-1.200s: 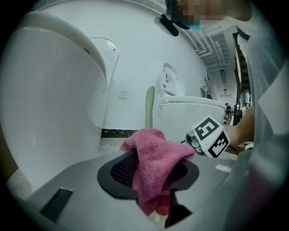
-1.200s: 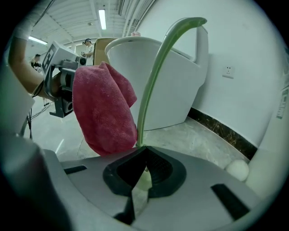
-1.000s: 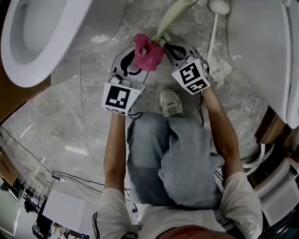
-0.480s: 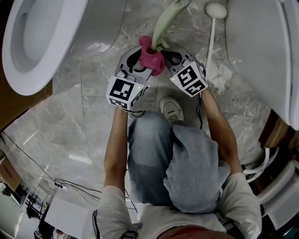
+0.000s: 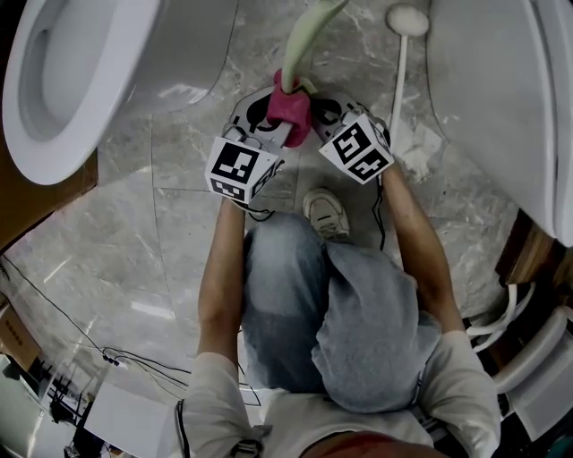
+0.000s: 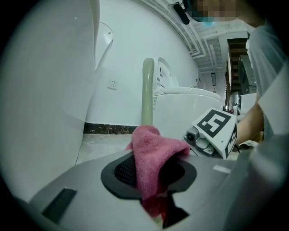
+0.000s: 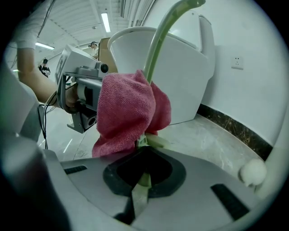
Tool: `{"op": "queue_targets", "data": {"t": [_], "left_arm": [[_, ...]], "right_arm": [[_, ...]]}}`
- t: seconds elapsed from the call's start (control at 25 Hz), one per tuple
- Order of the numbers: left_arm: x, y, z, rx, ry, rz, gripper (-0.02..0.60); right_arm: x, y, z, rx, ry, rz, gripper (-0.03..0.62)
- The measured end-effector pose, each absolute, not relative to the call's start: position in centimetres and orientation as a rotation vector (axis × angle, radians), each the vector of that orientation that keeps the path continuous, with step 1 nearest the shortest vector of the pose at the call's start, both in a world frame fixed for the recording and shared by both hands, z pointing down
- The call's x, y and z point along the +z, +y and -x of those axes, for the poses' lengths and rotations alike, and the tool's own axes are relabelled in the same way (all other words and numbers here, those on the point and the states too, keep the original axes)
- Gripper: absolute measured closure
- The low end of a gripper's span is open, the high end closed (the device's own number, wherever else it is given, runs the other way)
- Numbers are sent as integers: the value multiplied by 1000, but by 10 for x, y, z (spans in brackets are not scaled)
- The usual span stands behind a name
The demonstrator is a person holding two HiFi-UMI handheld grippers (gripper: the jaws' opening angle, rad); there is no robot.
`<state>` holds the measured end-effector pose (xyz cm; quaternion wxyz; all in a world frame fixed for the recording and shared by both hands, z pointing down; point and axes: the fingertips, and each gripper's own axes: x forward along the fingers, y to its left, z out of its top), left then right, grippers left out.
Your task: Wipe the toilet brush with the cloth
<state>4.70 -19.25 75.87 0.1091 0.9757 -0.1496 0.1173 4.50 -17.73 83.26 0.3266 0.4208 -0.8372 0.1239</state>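
Note:
The toilet brush [image 5: 305, 34] is a pale green curved stick that rises away from the two grippers. My right gripper [image 5: 320, 100] is shut on its lower end, which runs between the jaws in the right gripper view [image 7: 143, 168]. A pink cloth [image 5: 289, 106] is wrapped round the brush just above that grip. My left gripper [image 5: 269, 100] faces the right one; its jaws have just been closing and now pinch the cloth [image 6: 153, 158]. In the left gripper view the brush [image 6: 148, 92] stands straight up behind the cloth, with the right gripper's marker cube [image 6: 216, 132] beside it.
A white toilet bowl [image 5: 67, 80] stands at the upper left and another white toilet [image 5: 501, 98] at the right. A white round-headed stick [image 5: 407, 20] lies on the marble floor near the brush. The person's shoe [image 5: 324, 213] is just below the grippers. Cables [image 5: 134, 342] cross the floor at the lower left.
Both grippers have drawn closer together and shifted slightly up the picture. The left jaws have narrowed onto the cloth, which now sits lower and tighter around the brush.

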Motion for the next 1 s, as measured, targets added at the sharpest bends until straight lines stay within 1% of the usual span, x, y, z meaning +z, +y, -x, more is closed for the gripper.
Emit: {"op": "queue_targets", "data": {"t": [0.6, 1.0], "left_arm": [[690, -209, -47, 219, -459, -2960, 467], [627, -229, -62, 87, -457, -2996, 447]], "right_arm": [[832, -177, -41, 340, -2212, -1079, 602], [830, -178, -44, 330, -2194, -1055, 602]]}}
